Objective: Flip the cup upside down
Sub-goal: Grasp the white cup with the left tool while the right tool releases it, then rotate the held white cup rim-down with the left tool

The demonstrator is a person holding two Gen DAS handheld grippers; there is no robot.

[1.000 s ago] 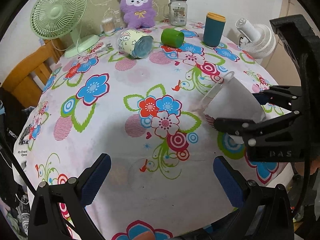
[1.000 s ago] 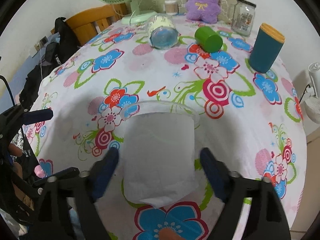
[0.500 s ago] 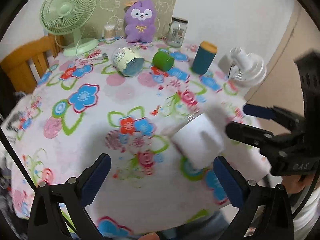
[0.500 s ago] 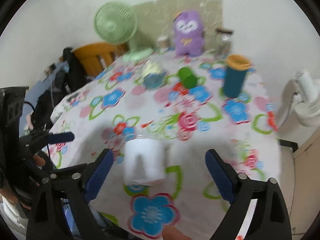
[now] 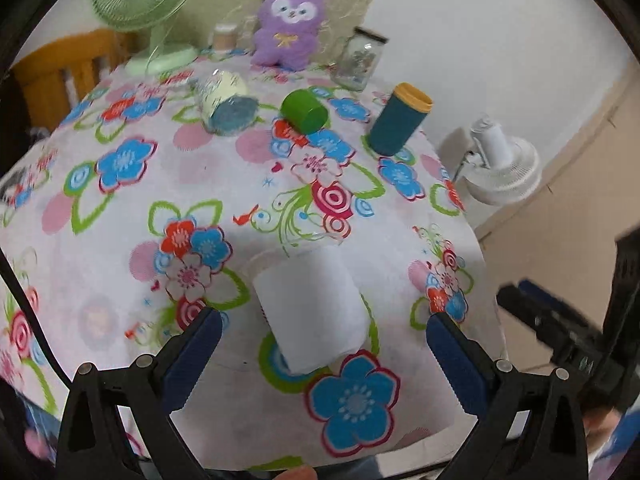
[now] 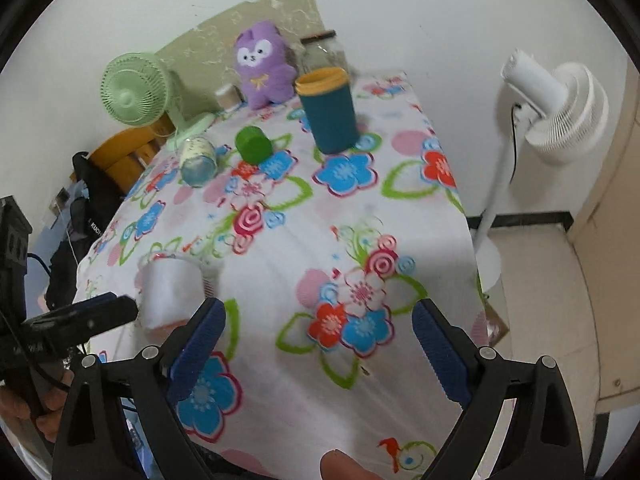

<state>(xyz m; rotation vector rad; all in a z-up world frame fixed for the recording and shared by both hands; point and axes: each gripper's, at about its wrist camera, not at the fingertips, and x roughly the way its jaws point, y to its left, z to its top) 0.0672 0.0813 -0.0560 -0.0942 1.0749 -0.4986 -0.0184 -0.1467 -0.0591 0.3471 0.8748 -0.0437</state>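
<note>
A frosted white cup (image 5: 310,306) stands upside down on the flowered tablecloth (image 5: 120,240), rim on the cloth, near the front edge. It also shows in the right wrist view (image 6: 170,294) at the left. My left gripper (image 5: 322,346) is open, its blue pads either side of the cup and a little nearer than it, not touching. My right gripper (image 6: 318,338) is open and empty, off to the cup's right over the cloth. The right gripper shows at the right edge of the left wrist view (image 5: 560,332).
At the back stand a green fan (image 5: 144,4), a purple plush toy (image 5: 286,26), a glass jar (image 5: 358,60) and a teal cup with a yellow rim (image 5: 398,120). A patterned cup (image 5: 224,102) and a green cup (image 5: 302,112) lie on their sides. A white floor fan (image 6: 560,112) stands right of the table.
The right gripper let go of the white cup and drew back to the right. The cup now stands upside down on the cloth. The left gripper came in around it.
</note>
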